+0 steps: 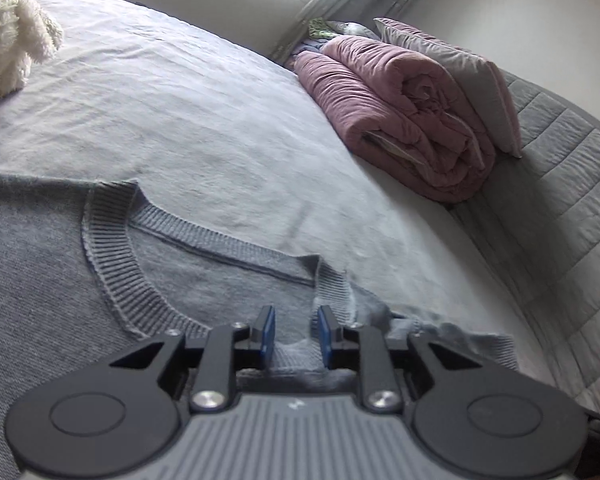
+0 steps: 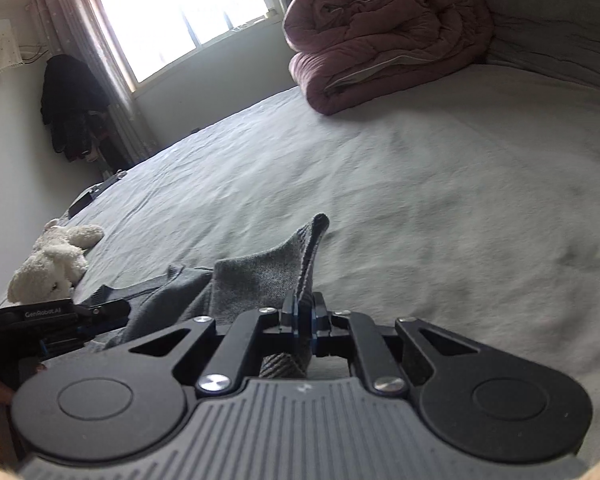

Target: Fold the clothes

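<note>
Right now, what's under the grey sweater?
The grey sweater lies on the pale bedsheet, which shows all around it. Whether anything sits beneath the knit is hidden. The right gripper pinches one raised edge.

Bright window [image 2: 180, 16], curtains [image 2: 66, 32], bed [image 2: 420, 184]

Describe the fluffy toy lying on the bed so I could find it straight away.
Start at the big bed under the bright window. Follow its sheet away from the rolled pink quilt toward the opposite edge. There, just beyond the grey sweater, lies the plush toy: the only white, shaggy thing among smooth fabrics.
</note>
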`<state>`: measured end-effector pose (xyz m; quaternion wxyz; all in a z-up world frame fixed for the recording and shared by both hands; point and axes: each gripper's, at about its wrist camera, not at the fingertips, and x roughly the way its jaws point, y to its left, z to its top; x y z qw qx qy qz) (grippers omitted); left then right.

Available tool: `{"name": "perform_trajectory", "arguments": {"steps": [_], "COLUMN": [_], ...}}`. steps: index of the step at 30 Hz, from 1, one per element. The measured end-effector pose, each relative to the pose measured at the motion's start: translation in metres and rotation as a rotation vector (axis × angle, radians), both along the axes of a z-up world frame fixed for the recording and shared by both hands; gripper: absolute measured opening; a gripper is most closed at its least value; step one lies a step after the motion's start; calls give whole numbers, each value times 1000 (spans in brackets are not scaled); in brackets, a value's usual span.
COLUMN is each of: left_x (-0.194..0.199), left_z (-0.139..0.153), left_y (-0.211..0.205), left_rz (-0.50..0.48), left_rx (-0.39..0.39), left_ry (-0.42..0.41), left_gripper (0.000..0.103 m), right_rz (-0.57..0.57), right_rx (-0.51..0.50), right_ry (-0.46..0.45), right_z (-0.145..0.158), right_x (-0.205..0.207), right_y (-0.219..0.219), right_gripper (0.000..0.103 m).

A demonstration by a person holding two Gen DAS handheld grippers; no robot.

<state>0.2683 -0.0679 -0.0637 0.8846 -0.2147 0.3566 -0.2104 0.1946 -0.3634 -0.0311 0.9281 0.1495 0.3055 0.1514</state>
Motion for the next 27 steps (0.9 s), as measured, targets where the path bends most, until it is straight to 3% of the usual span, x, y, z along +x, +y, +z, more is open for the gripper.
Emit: {"name": "perform_trajectory", "arguments": {"steps": [4,7,12,14,15,16,17,22,27], "left_x": [8,17,35,39,40,41,43,34,45], "left_z": [1,5,4,3,2,1,-1,-2,-11], "left_y": [-11,-26,-44,-48,-51,-55,-58,-70,-70], "left_rz": [-17,-33,-23,-17,-17,-19,-21,1,29], "left_rx": [3,49,127,131,136,147,158,179,191], "left_ry": [14,8,-7,-24,-31,-35,-38,-160,-124], "left_gripper": [32,36,37,34,27,5,0,0,0], "right_rz": [-92,-136,-152,-154,-156,-159,-163,-173,-182], "right_rx": [-44,-37,-56,-51,-47,-43,-40,-43,-62], "right_ry": [12,8,-27,-23,-18,-12,-6,7,21], "right_z": [-4,-4,4,3,1,0,-2,-7,-13], "right_x": [2,1,-3,-2,-2,0,2,4,8], "right_y": [-23,-34,-37,-39,-40,-42,-43,-45,-45], "right_gripper": [8,7,7,7,7,7,7,6,6]}}
